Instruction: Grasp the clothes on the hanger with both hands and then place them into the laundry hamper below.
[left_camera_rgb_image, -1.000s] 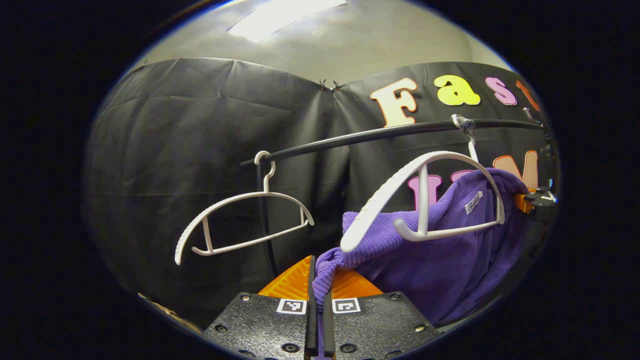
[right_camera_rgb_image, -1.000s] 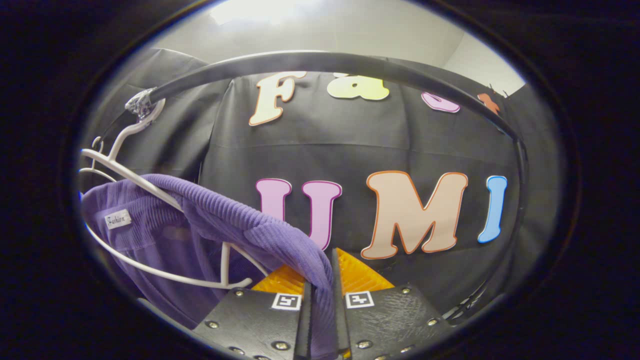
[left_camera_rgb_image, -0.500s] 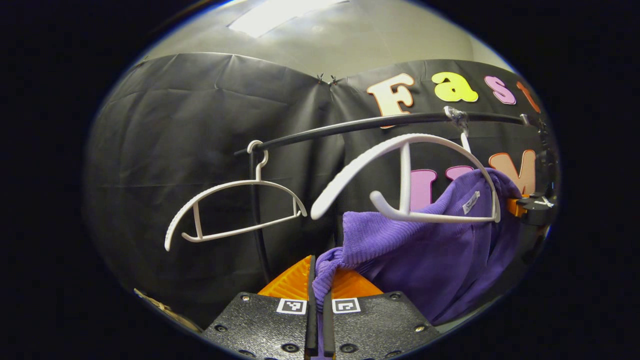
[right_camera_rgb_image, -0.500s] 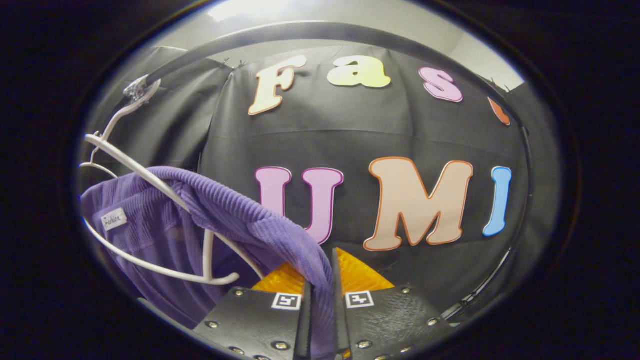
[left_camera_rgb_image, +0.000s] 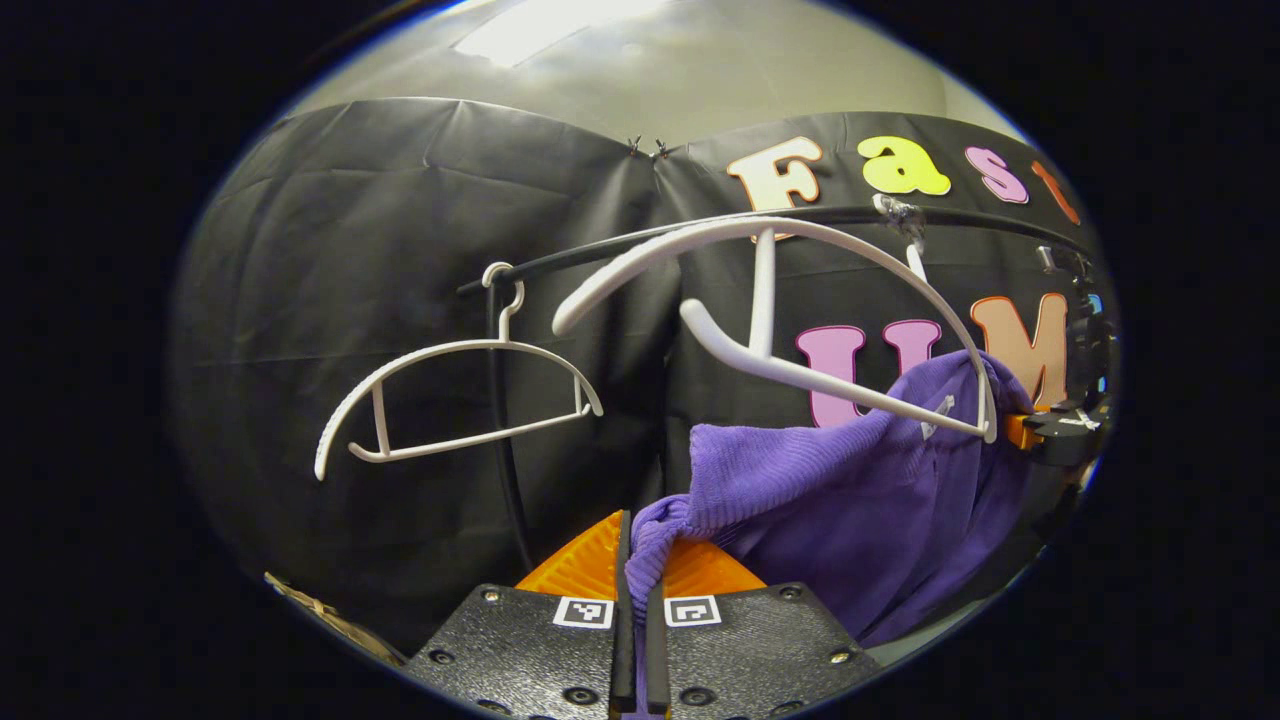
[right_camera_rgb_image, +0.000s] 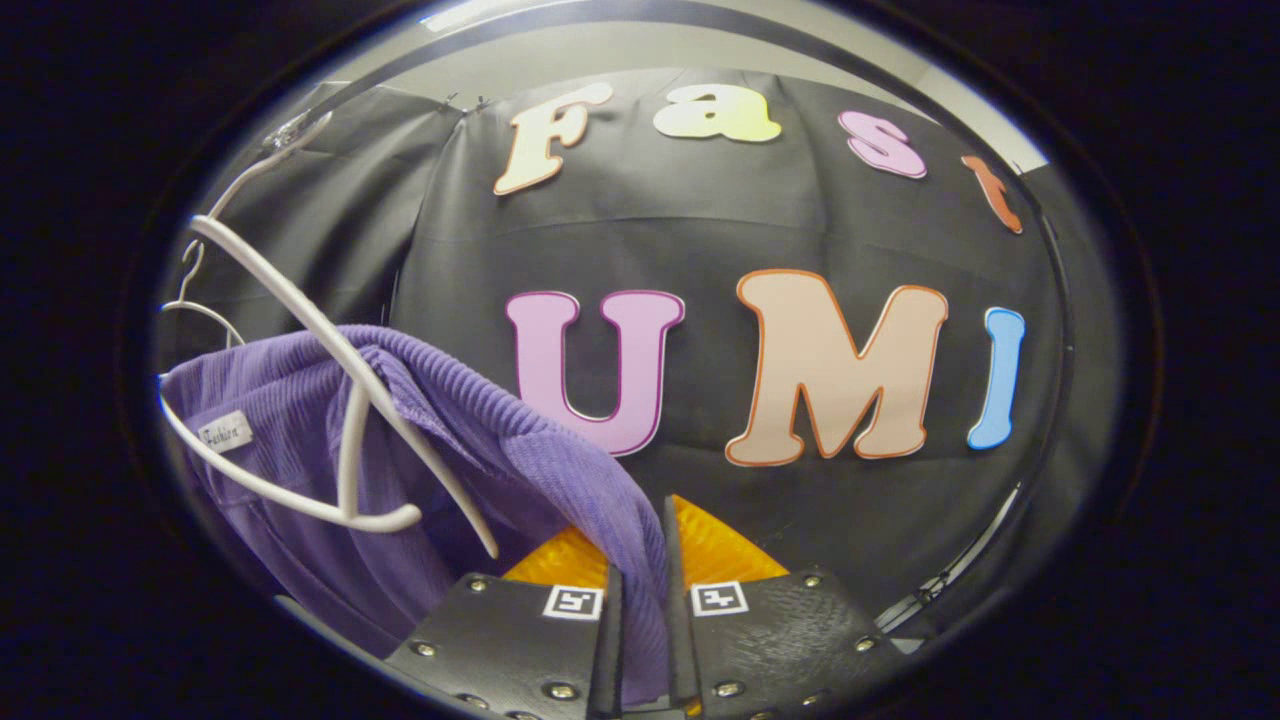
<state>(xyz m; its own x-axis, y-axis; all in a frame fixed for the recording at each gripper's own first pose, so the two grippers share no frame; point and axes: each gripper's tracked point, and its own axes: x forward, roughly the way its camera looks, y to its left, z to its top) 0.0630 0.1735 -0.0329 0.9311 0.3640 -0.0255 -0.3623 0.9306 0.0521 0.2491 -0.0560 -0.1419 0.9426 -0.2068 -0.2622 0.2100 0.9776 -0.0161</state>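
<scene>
The black rail (left_camera_rgb_image: 640, 245) ran high above and beyond the jaws of the left gripper (left_camera_rgb_image: 636, 600), carrying two white hangers. The purple knit sweater (left_camera_rgb_image: 850, 510) hung up and to the right of those jaws in the left gripper view, stretched between the two grips. Its near shoulder had slid clear of the tilted hanger (left_camera_rgb_image: 770, 300), whose free end had swung up toward the rail, while the far shoulder, by the neck label (right_camera_rgb_image: 225, 433), seemed to be caught on the hanger's lower end. An empty hanger (left_camera_rgb_image: 450, 400) hung up and to the left of the jaws, apart from the work.

The left gripper's jaws were closed to a narrow slit with a fold of the sweater pinched between them. The right gripper (right_camera_rgb_image: 640, 600) likewise clamped a rolled edge of the knit, the sweater (right_camera_rgb_image: 400, 470) trailing up and to the left of its jaws across the hanger (right_camera_rgb_image: 330, 400).

Judged from this, the step in hand was drawing the garment off. Done well, both grips would keep pressure and pull down and slightly sideways together, so the caught shoulder slips off rather than dragging the hanger from the rail. The hamper lay out of sight below.
</scene>
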